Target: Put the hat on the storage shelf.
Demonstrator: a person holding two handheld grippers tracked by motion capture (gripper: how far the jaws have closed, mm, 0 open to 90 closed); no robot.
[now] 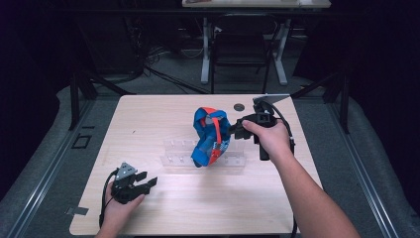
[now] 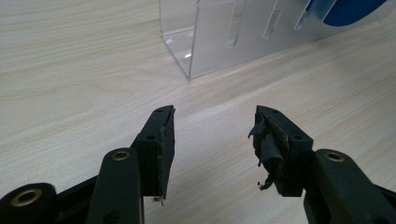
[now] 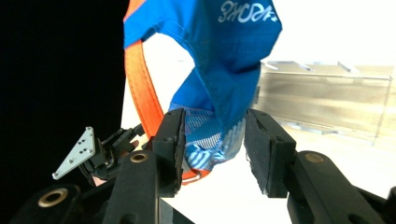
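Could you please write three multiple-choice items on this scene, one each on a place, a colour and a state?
1. Where does the blue and orange harness sit?
A. on the clear acrylic rack
B. on the floor
C. in the left gripper

2. What colour is the harness strap?
A. green
B. orange
C. white

3. How do the left gripper's jaws stand?
A. shut on the rack
B. shut on the harness
C. apart with nothing between them

Answers: 1 A, the high view shows it propped on the rack; 2 B, the right gripper view shows an orange band; 3 C, bare table shows between the jaws.
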